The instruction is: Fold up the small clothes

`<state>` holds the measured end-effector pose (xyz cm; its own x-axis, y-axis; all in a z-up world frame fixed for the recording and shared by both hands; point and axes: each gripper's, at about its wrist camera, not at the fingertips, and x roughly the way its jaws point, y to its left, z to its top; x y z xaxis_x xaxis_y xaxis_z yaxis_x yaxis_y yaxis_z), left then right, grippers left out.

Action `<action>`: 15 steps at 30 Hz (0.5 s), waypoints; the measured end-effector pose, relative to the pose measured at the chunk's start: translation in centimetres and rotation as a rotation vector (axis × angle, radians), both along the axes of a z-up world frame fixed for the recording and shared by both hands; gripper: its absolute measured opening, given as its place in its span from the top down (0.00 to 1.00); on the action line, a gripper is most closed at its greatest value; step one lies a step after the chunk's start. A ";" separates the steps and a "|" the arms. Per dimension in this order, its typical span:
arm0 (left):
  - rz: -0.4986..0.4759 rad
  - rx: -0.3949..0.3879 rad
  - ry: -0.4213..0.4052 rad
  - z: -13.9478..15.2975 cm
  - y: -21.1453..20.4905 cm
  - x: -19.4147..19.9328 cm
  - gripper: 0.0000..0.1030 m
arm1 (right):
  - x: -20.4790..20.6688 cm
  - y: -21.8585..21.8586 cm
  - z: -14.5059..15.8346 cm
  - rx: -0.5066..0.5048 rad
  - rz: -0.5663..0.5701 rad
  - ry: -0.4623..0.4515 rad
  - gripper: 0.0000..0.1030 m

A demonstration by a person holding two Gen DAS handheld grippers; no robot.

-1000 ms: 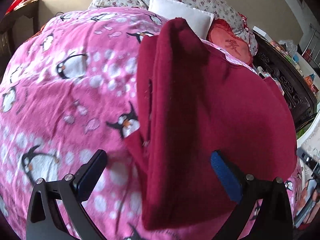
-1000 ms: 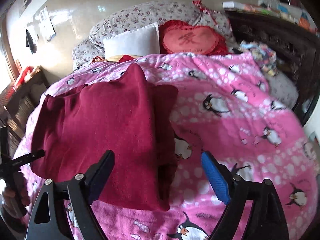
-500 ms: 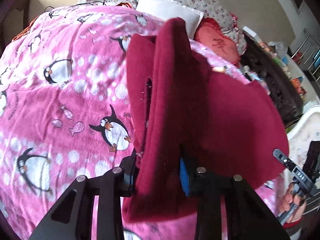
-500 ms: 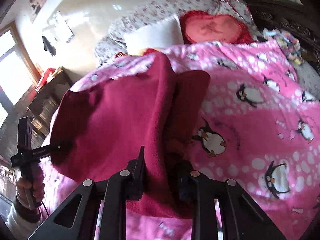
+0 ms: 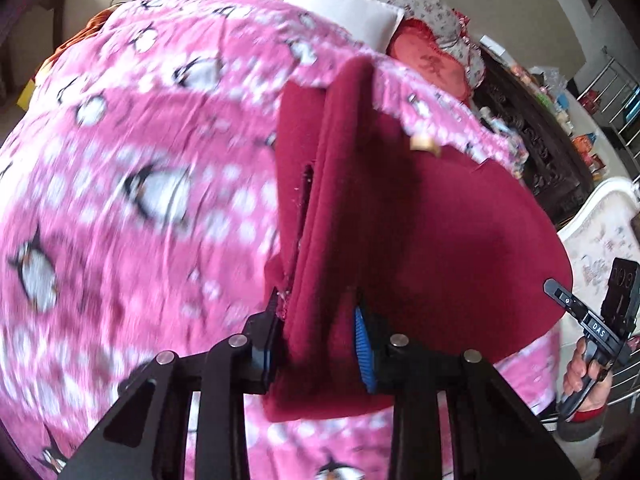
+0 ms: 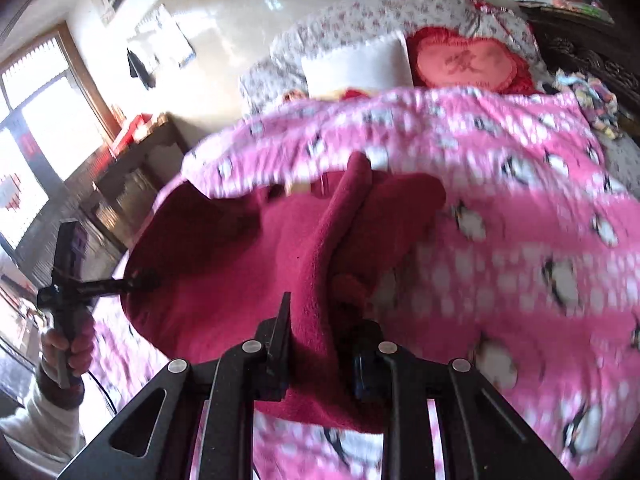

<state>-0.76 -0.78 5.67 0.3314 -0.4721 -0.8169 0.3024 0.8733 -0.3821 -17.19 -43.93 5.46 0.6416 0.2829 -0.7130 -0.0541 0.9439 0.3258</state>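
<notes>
Both grippers are clamped on the near edge of the dark red garment (image 5: 420, 220), which lies on the pink penguin blanket (image 5: 140, 200) with its far end reaching toward the white pillow (image 5: 344, 12). The left gripper (image 5: 316, 340) has its jaws drawn in tight on a thick bunch of cloth at the garment's left corner, where an already folded-in strip stands up as a ridge; the right gripper (image 6: 320, 352) is closed in the same way on the matching ridge at the right corner, and between the two the cloth sags in a shallow curve. The step in hand looks like lifting this near edge to carry it over toward the pillow, so the garment halves on itself. To do it well, both grippers should rise together and stay level, spread just enough to take the sag out of the edge without stretching the fabric. The folded-in side strips are the weak point: if one hand leads or twists, they may slip open, so the pinch should hold all the layers until the edge is laid down. The blanket below is soft and rumpled and may drag on the fleece-like cloth, so lifting clear before moving toward the pillow seems wiser than sliding. The near edge should land square on the far edge, which is partly hidden behind the raised ridge in both views, so alignment there cannot be judged yet. A small pale tag (image 5: 424, 145) shows near the far end and may serve as a mark for centring.
</notes>
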 end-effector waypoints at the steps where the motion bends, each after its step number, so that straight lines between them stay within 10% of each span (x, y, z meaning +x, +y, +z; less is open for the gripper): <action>1: 0.000 0.000 0.003 -0.6 0.2 -0.2 0.68 | -0.1 -0.1 -1.2 -0.022 -0.025 0.034 0.71; 15: 0.056 0.090 -0.224 5.7 -1.2 0.7 0.30 | 4.4 -0.9 4.0 -0.153 -0.108 -0.098 0.39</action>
<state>-0.10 -1.95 11.33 0.5328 -0.3769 -0.7577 0.3213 0.9184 -0.2309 -12.77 -44.82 9.41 0.7308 0.1019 -0.6749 0.0255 0.9840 0.1763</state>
